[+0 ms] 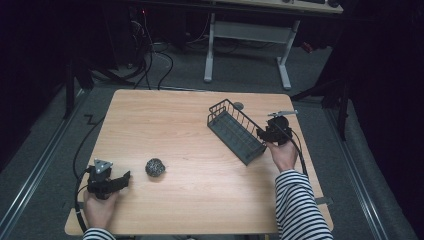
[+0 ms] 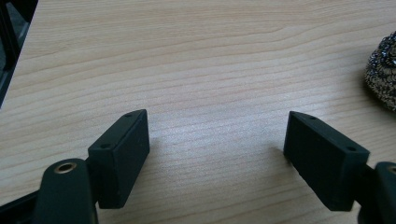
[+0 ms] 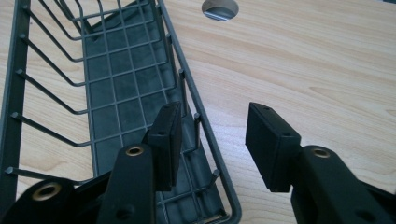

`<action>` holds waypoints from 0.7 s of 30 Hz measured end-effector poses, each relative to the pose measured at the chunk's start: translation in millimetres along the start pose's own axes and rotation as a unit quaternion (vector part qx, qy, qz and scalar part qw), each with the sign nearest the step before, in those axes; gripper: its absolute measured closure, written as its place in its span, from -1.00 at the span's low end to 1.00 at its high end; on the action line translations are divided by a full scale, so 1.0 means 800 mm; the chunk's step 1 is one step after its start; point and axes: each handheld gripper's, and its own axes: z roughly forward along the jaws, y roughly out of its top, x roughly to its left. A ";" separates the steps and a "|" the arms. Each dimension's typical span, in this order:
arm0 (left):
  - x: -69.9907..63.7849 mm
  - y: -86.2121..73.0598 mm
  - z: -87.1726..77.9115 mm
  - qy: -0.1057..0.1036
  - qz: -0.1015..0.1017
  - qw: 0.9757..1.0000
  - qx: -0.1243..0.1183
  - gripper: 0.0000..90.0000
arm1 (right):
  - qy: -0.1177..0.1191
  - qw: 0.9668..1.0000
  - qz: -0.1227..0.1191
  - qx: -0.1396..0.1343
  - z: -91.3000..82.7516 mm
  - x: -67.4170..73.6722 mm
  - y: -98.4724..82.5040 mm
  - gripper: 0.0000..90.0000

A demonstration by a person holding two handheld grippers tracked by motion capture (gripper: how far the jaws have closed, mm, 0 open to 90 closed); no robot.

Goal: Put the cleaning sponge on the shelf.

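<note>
A dark wire rack [image 1: 235, 131] lies slantwise on the right half of the wooden table [image 1: 165, 125]. My right gripper [image 1: 262, 134] is at the rack's near end. In the right gripper view the rack [image 3: 126, 93] has its right rim between the jaws of that gripper [image 3: 215, 114]: one jaw is inside the rack and the other outside over the wood, with gaps on both sides. A steel wool scourer [image 1: 155, 167] sits at front left. My left gripper [image 1: 125, 177] rests just left of the scourer, open, with bare wood between its jaws [image 2: 217, 158] and the scourer [image 2: 383, 70] off to the right.
A round cable hole [image 1: 238, 106] pierces the table just behind the rack, also seen as a hole [image 3: 219, 8] in the right gripper view. Another desk's legs [image 1: 210, 50] and cables stand on the floor beyond the far edge.
</note>
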 end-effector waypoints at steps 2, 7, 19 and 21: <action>0.000 0.000 0.000 0.001 0.000 1.000 0.000 -0.49 | 0.000 1.000 -0.004 0.004 0.002 0.001 -0.001 0.30; 0.000 0.000 0.000 0.001 0.000 1.000 0.000 -0.49 | 0.005 1.000 -0.013 0.012 0.006 0.001 -0.004 0.42; 0.000 0.000 0.000 0.001 0.001 1.000 0.000 -0.49 | 0.028 0.999 -0.022 0.021 0.014 0.000 -0.015 0.63; -0.001 0.000 0.000 0.001 0.001 1.000 0.000 -0.49 | 0.030 0.999 -0.025 0.020 0.013 0.000 -0.015 0.65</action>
